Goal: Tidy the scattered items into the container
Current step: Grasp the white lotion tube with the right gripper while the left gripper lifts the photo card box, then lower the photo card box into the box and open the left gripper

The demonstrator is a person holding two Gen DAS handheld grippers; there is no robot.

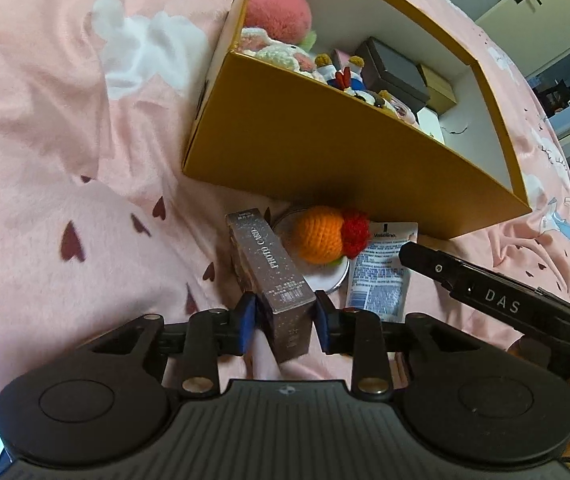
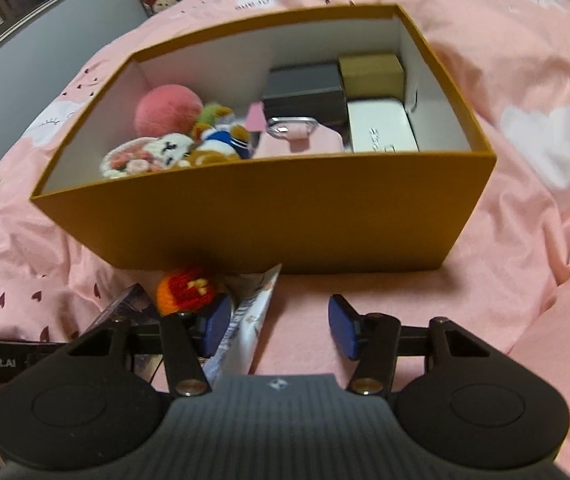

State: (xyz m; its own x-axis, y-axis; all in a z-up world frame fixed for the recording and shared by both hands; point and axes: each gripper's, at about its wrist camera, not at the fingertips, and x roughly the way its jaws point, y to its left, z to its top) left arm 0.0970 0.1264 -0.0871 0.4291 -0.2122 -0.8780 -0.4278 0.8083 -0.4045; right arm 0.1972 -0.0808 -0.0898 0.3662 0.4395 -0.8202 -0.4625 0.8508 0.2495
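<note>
An open mustard cardboard box [image 1: 325, 152] stands on the pink bedspread; it also shows in the right wrist view [image 2: 285, 216]. Inside lie a pink pompom [image 2: 167, 110], crochet toys, and dark, gold and white small boxes. In front of it lie a glittery brown box [image 1: 273, 268], an orange-and-red crochet toy [image 1: 329, 234] on a round white compact [image 1: 325, 278], and a Vaseline tube [image 1: 381, 276]. My left gripper [image 1: 285, 316] is shut on the glittery box's near end. My right gripper [image 2: 279, 326] is open, its left finger next to the Vaseline tube [image 2: 249, 320].
The pink bedspread [image 1: 65, 180] is rumpled with folds all around. The right gripper's black body [image 1: 505, 300] shows at the right of the left wrist view. A cupboard and shelves stand beyond the bed's far edge.
</note>
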